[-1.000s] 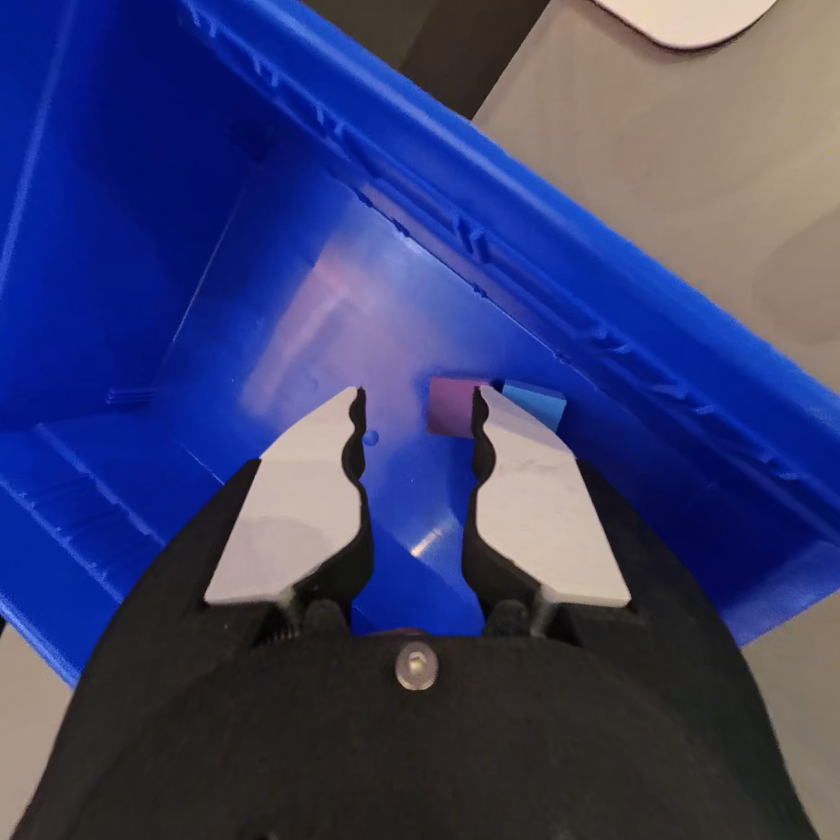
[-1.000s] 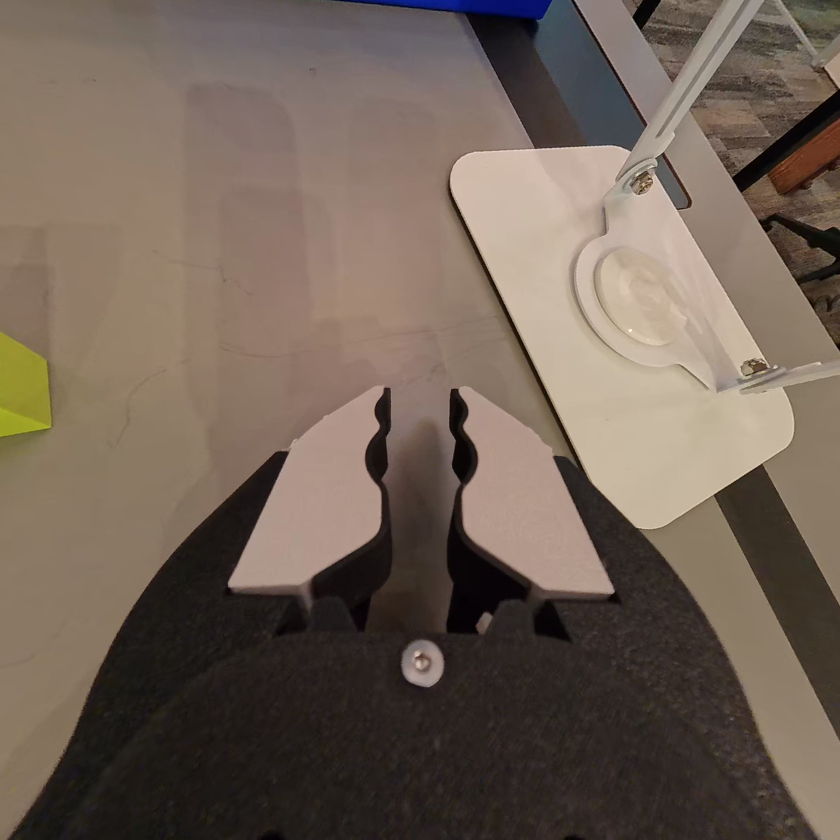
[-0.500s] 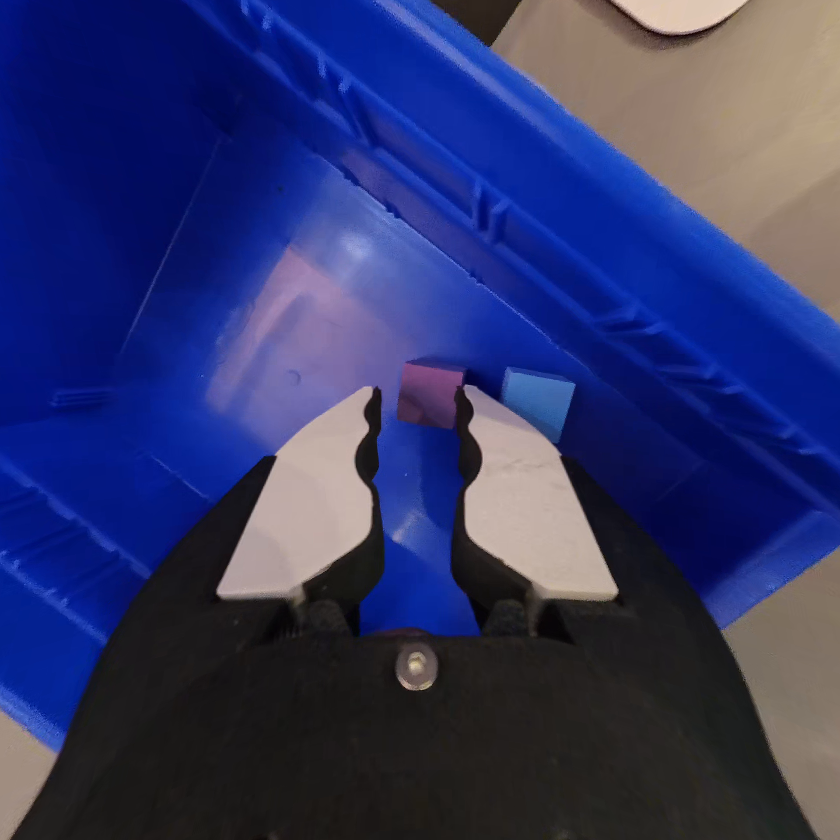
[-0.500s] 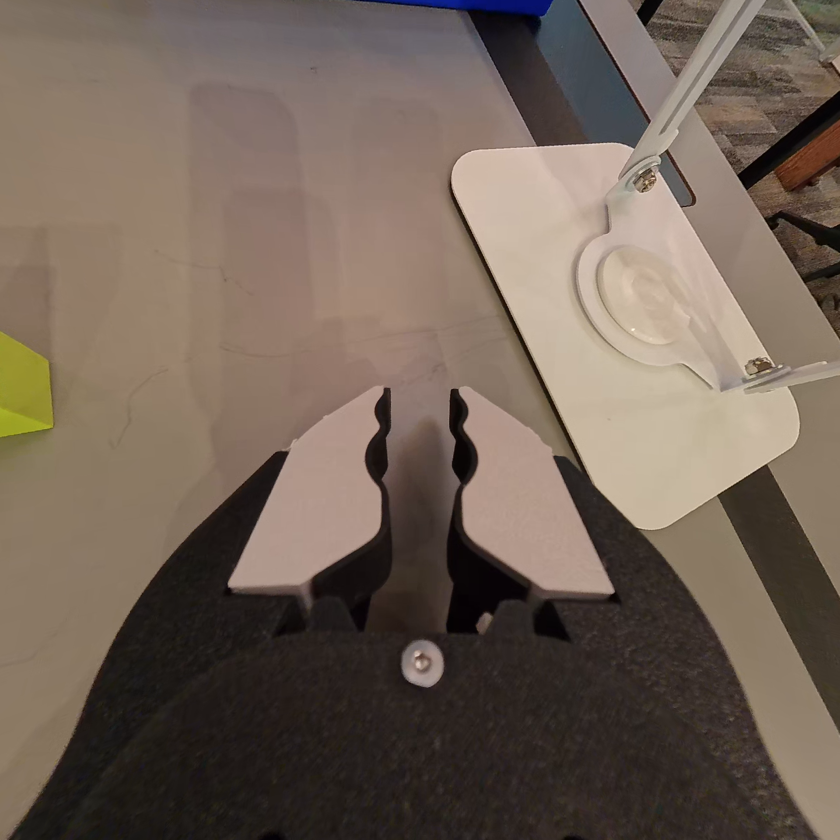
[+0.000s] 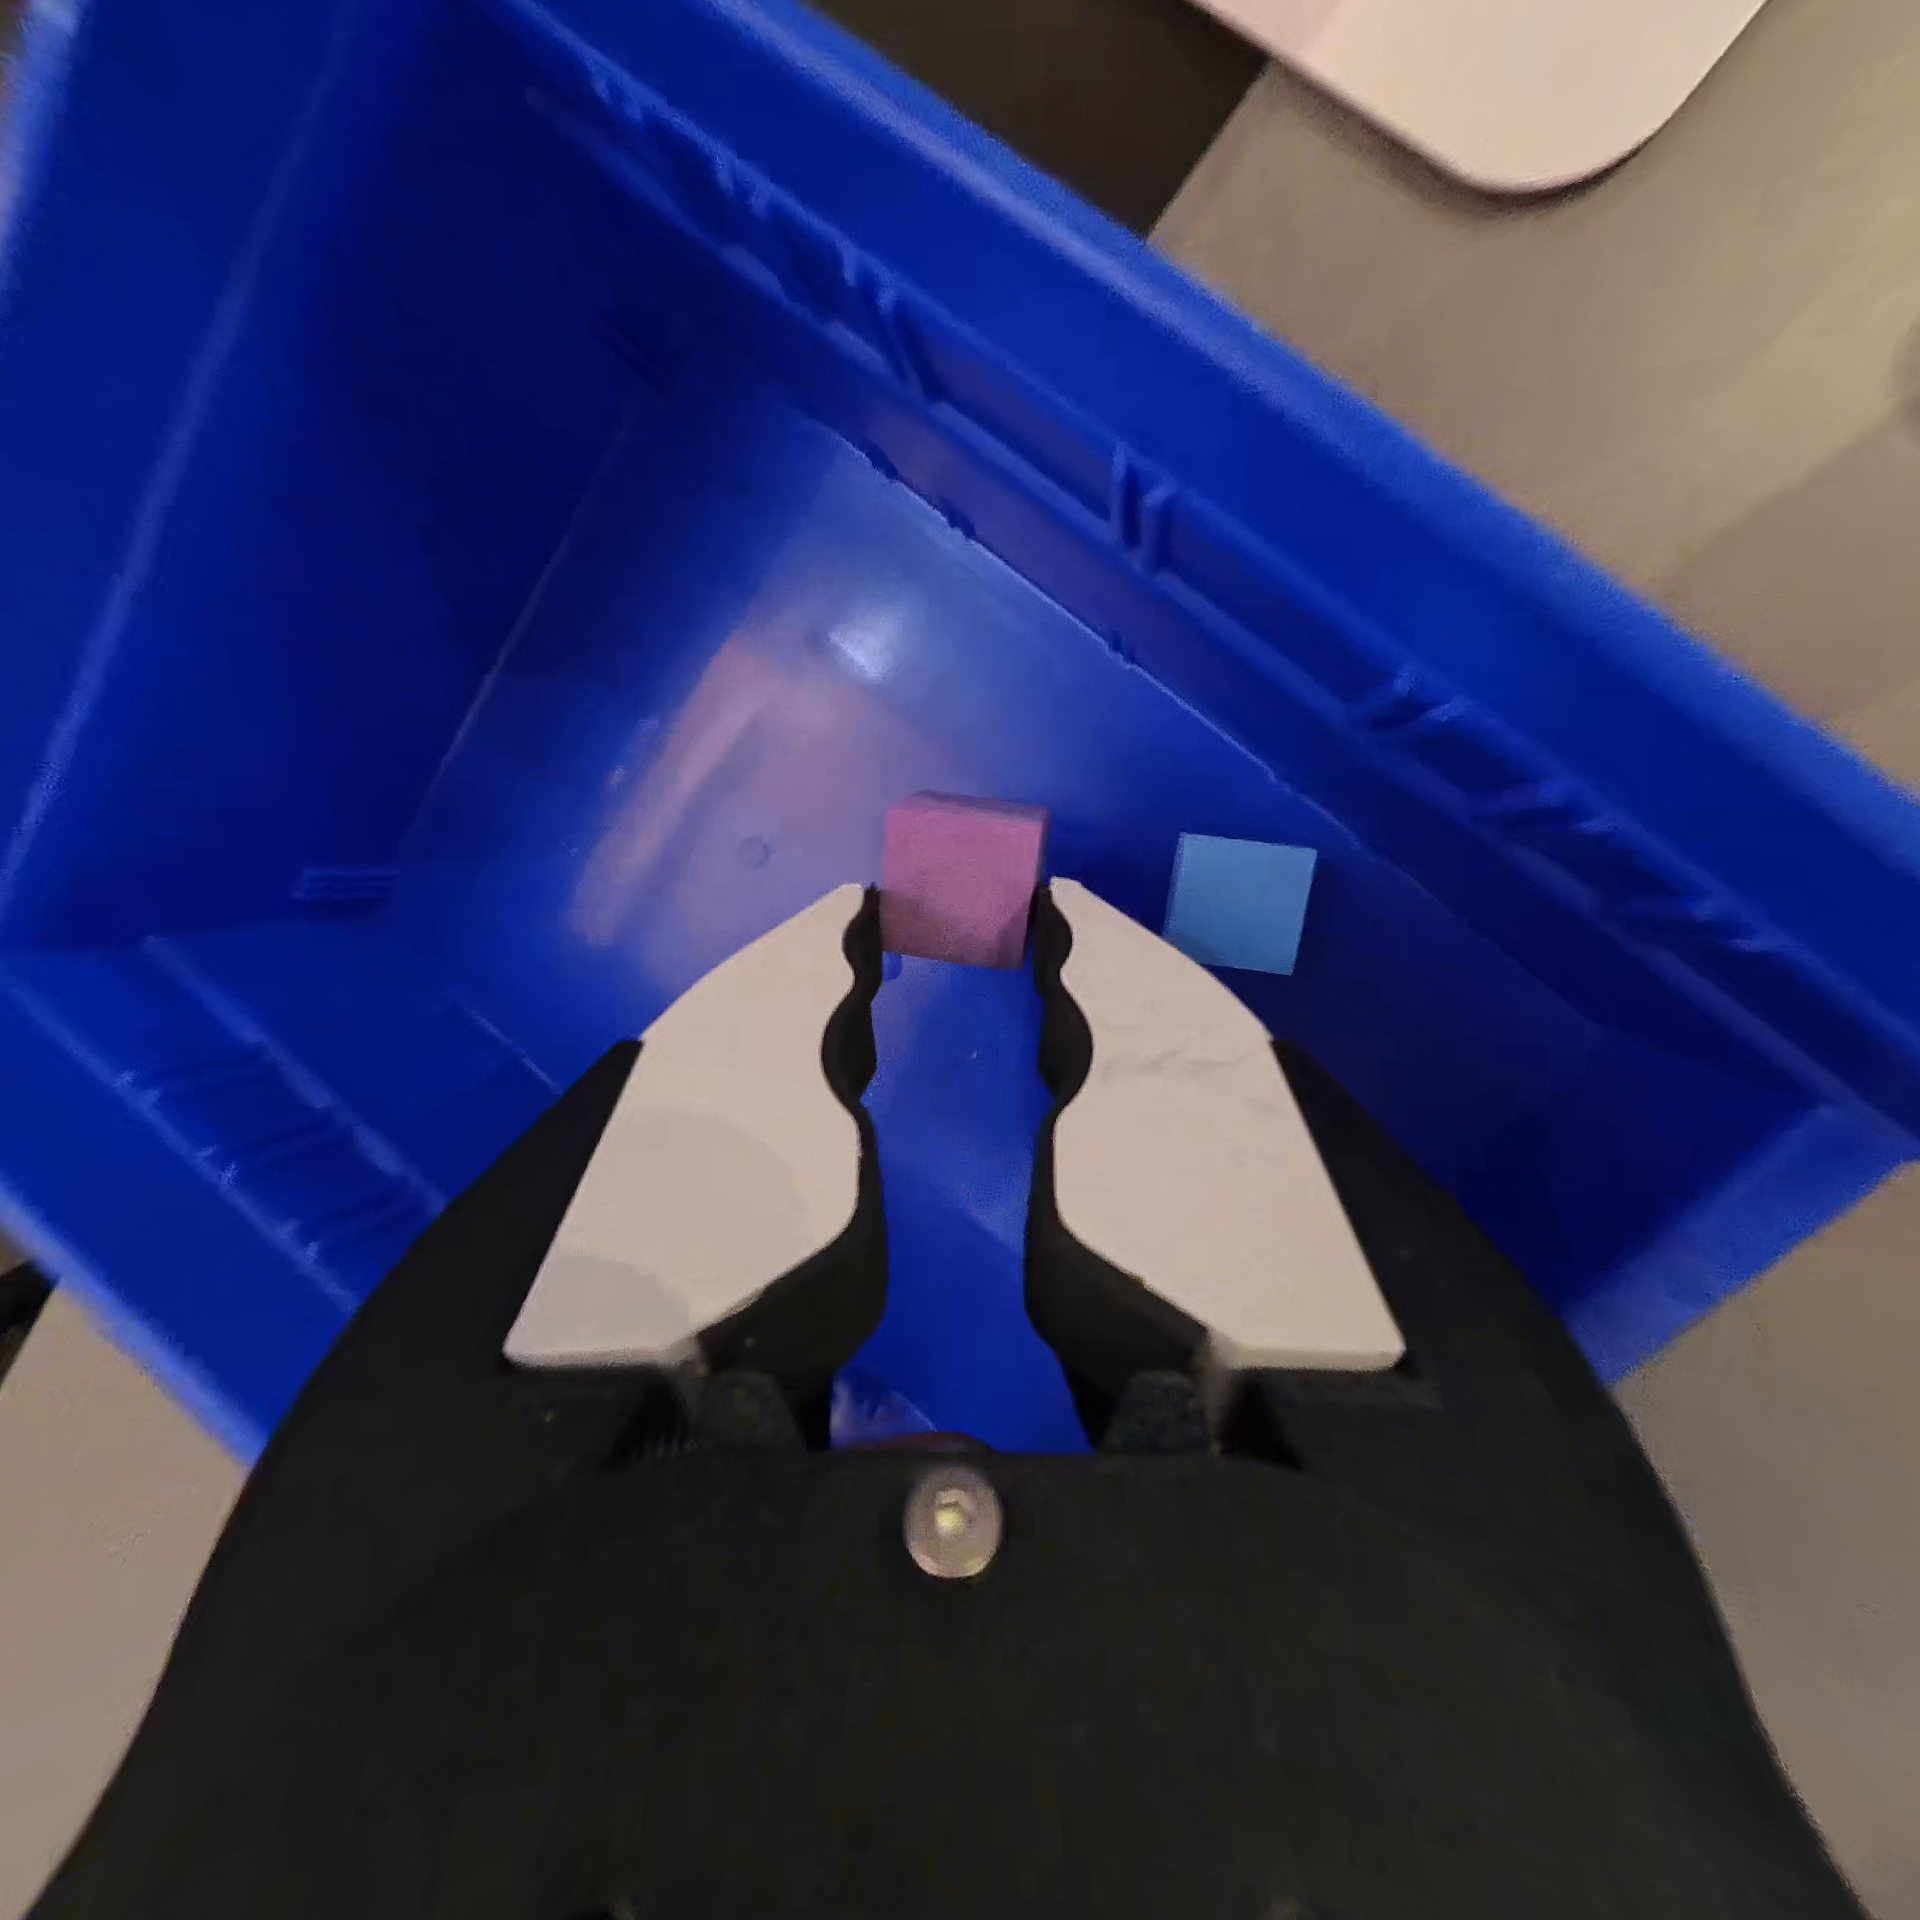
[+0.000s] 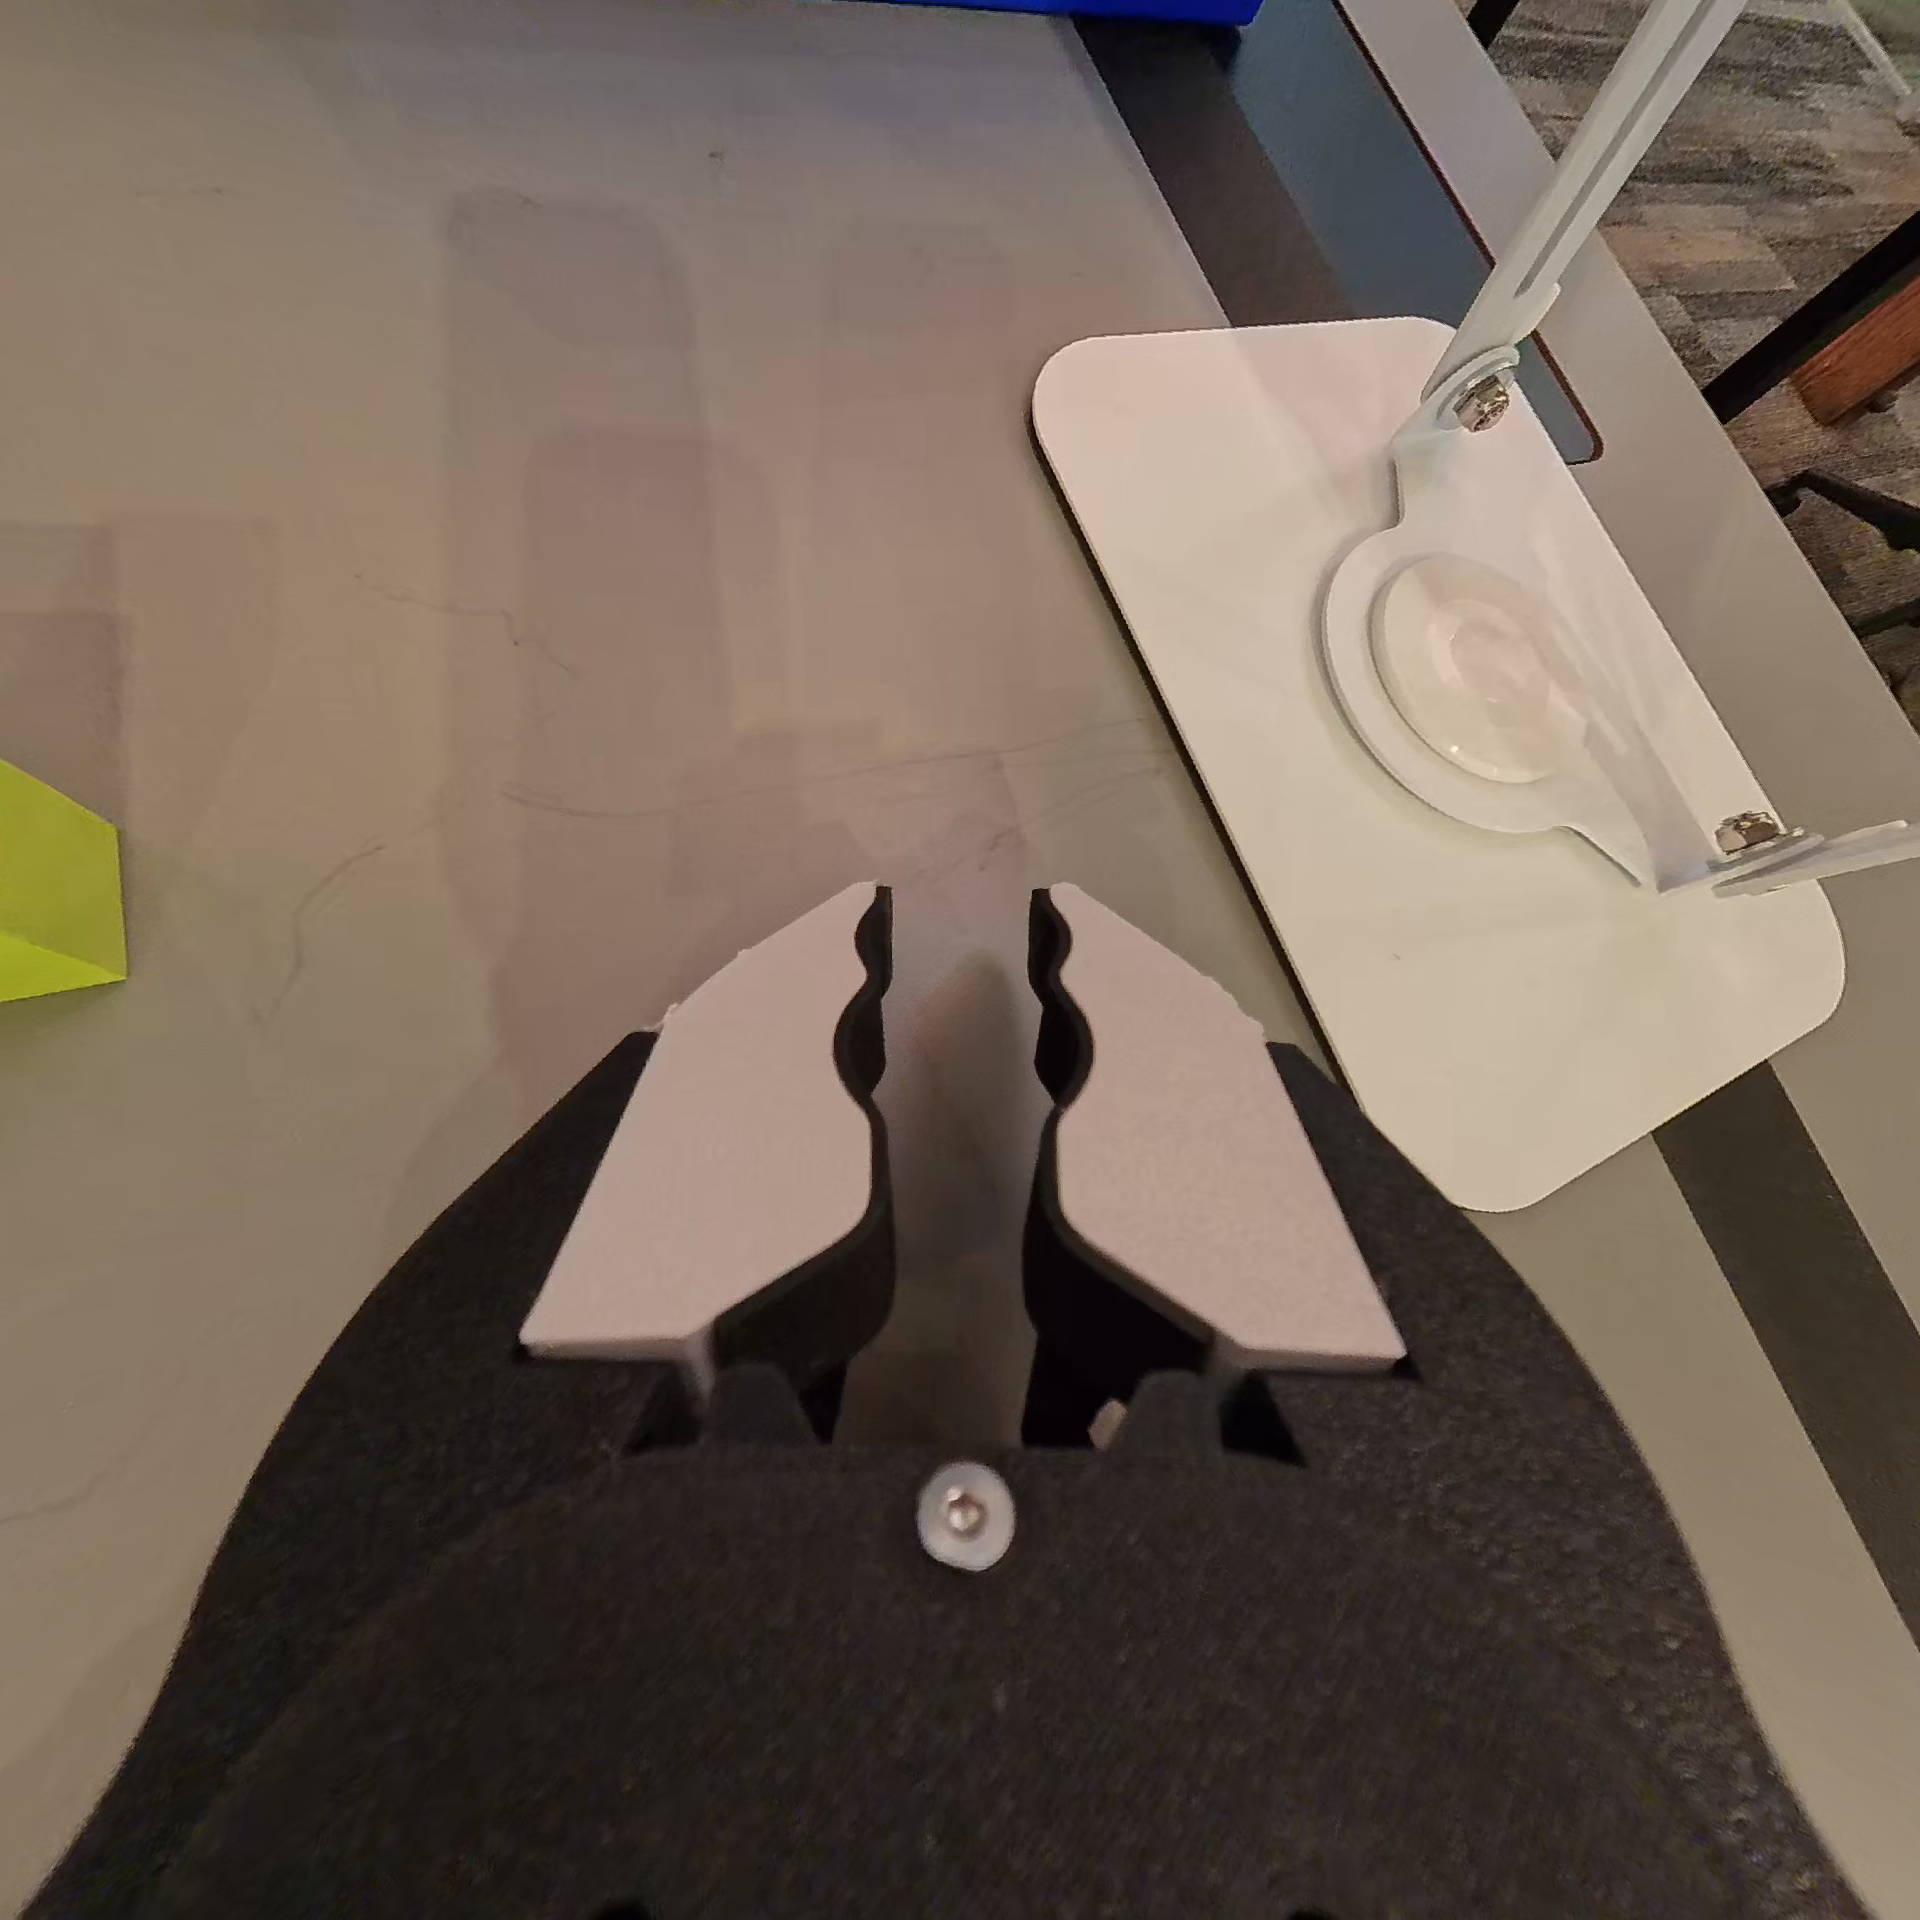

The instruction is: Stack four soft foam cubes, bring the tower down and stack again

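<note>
In the left wrist view my left gripper [image 5: 956, 914] is shut on a purple foam cube [image 5: 958, 891], held at the fingertips and lifted above the floor of a blue plastic bin [image 5: 312, 520]. A light blue foam cube [image 5: 1238, 902] lies on the bin floor just to the right, by the bin wall. In the right wrist view my right gripper [image 6: 958, 914] hovers over the grey table [image 6: 520, 520], its jaws parted with nothing between them. A lime green foam piece [image 6: 52, 894] lies at the left edge of that view.
A white stand base [image 6: 1434, 748] with a thin white arm sits on the table right of my right gripper; its corner also shows in the left wrist view [image 5: 1507, 83]. The table edge and floor run along the right. A bin corner [image 6: 1143, 8] shows at top. Some 30 centimeters of space lies between my two pairs of fingers.
My left gripper moved onto the purple cube, closed on it and lifted it off the bin floor, away from the light blue cube. My right gripper stayed still.
</note>
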